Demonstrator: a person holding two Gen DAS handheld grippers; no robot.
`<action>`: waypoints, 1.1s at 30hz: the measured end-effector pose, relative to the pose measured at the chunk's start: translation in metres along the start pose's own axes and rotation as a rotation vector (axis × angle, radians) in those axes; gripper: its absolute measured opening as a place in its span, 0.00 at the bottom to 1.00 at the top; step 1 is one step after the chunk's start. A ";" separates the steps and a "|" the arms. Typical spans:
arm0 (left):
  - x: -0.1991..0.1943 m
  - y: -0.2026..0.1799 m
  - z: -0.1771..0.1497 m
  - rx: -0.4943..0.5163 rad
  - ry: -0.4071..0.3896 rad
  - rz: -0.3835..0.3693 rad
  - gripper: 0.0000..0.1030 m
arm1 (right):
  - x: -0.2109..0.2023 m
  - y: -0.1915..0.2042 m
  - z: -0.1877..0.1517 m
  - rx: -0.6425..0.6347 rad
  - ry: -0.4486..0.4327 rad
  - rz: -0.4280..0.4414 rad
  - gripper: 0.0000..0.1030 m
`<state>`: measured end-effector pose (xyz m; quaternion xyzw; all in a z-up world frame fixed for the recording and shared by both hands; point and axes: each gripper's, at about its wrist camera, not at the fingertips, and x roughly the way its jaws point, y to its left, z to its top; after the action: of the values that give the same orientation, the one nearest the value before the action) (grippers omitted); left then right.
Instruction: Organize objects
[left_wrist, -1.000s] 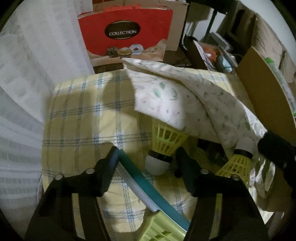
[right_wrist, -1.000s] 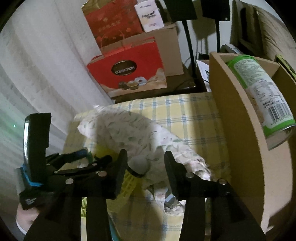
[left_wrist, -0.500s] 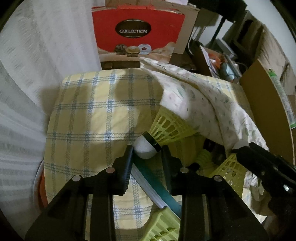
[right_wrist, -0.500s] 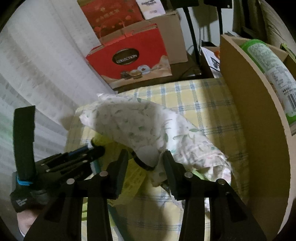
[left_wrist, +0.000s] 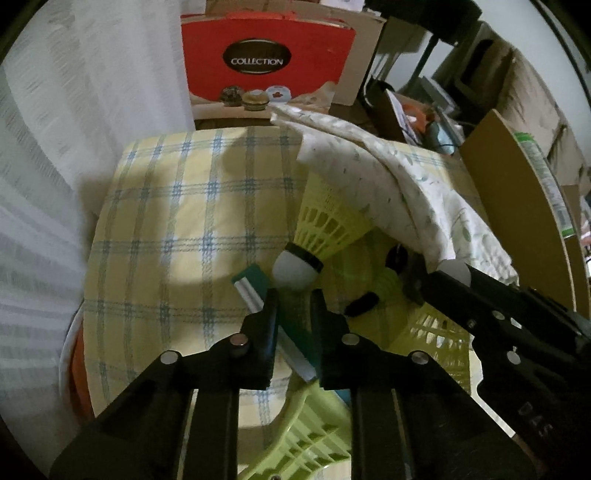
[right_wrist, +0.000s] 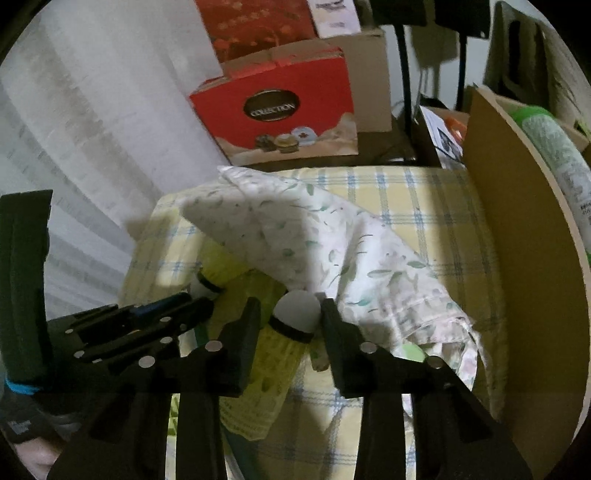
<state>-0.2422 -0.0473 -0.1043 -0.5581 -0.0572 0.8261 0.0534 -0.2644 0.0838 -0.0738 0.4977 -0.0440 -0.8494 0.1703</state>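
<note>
Two yellow-skirted shuttlecocks with white cork heads lie on a yellow plaid-covered surface, their skirts partly tucked under a leaf-print white cloth.

Left shuttlecock: head points toward the left gripper, just beyond the fingertips. The fingers have just been closing and now stand nearly together, with only a narrow gap. A teal-edged flat object runs through that gap; whether the pads press it cannot be told. The cork is not between them.

Right shuttlecock: head sits between the fingers of the right gripper, black band just below. These fingers have also just been closing; both tips lie against, or all but against, the cork. Firm contact is not clear.

A yellow-green plastic basket sits near the bottom of the left view. A red box marked COLLECTION stands behind the surface; a brown board rises at the right.
</note>
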 end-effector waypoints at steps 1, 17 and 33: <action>-0.001 0.001 -0.001 -0.002 -0.002 0.002 0.12 | 0.001 0.000 -0.001 -0.004 0.004 -0.001 0.30; -0.018 0.018 0.009 -0.023 -0.038 -0.014 0.23 | -0.019 0.001 -0.006 -0.021 -0.014 0.032 0.27; 0.026 -0.019 0.035 0.117 0.000 0.075 0.45 | -0.015 -0.005 -0.011 -0.027 -0.003 0.060 0.27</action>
<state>-0.2834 -0.0258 -0.1121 -0.5557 0.0120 0.8294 0.0552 -0.2495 0.0945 -0.0682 0.4923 -0.0478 -0.8452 0.2024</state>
